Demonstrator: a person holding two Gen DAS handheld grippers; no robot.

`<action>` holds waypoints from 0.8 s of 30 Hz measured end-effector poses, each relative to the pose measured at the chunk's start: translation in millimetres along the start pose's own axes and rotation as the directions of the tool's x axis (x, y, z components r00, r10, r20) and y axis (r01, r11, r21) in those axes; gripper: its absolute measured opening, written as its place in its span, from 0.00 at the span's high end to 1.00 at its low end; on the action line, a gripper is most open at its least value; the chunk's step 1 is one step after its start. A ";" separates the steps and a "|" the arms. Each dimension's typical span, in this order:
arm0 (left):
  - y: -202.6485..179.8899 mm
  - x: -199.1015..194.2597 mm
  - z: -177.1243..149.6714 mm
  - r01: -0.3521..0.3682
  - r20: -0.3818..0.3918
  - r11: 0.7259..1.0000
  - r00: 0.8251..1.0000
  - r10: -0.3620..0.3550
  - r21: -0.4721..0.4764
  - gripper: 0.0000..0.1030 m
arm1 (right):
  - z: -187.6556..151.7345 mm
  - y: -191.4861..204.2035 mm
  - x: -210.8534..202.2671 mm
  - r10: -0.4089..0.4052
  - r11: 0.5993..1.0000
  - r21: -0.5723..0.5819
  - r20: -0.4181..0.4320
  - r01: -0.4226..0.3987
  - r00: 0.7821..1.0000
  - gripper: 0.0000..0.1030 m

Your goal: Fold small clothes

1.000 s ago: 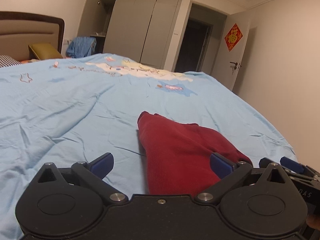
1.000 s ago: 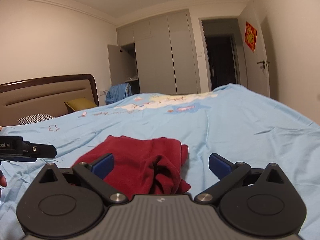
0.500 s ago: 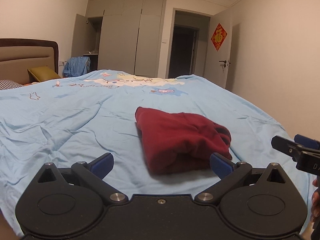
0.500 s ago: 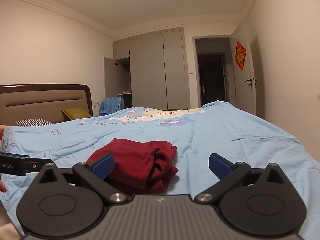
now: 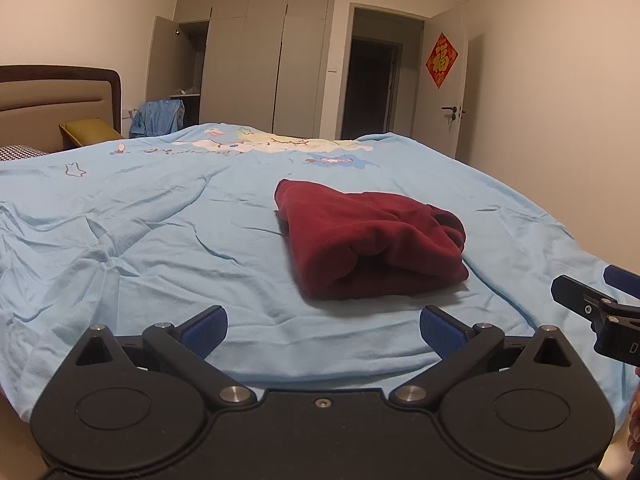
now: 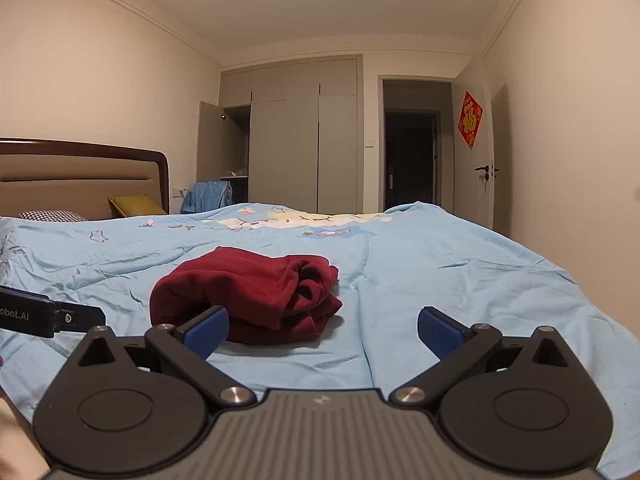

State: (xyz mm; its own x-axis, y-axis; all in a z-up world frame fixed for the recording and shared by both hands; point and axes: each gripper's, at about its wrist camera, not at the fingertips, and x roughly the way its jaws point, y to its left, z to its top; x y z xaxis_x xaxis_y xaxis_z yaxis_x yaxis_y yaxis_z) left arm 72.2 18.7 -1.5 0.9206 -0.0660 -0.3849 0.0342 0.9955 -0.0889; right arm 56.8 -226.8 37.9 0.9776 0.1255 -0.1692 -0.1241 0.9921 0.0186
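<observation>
- We are viewing the red garment (image 5: 370, 240), lying folded in a bundle on the bed (image 5: 140, 220).
- We are holding the left gripper (image 5: 324, 326) and right gripper (image 6: 323, 326) short of it, fingers spread, gripping nothing.
- We are judging the fold done; nothing is blocking withdrawal.

1. I am looking into a home bedroom: a bed under a light-blue cartoon-print sheet (image 5: 160, 216), with a padded beige headboard (image 6: 76, 178).
2. A grey built-in wardrobe (image 6: 304, 136) and a white door with a red paper ornament (image 5: 441, 60) stand beyond it.
</observation>
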 end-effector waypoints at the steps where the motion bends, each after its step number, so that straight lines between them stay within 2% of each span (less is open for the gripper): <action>1: 0.1 0.3 -0.5 0.000 -0.003 1.000 1.000 0.000 -0.001 0.01 | -0.6 -0.4 1.2 0.001 1.000 0.001 -0.003 -0.001 1.000 0.00; 24: -0.2 0.9 0.3 0.001 -0.008 1.000 1.000 -0.001 0.001 0.01 | -5.0 -0.9 2.5 0.004 1.000 0.001 -0.015 -0.004 1.000 0.00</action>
State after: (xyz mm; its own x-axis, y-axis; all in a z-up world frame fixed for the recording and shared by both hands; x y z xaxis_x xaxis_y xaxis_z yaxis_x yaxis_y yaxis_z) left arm 73.1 18.5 -1.6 0.9173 -0.0673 -0.3925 0.0352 0.9955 -0.0884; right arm 58.4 -227.4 32.5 0.9745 0.1292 -0.1835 -0.1278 0.9916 0.0198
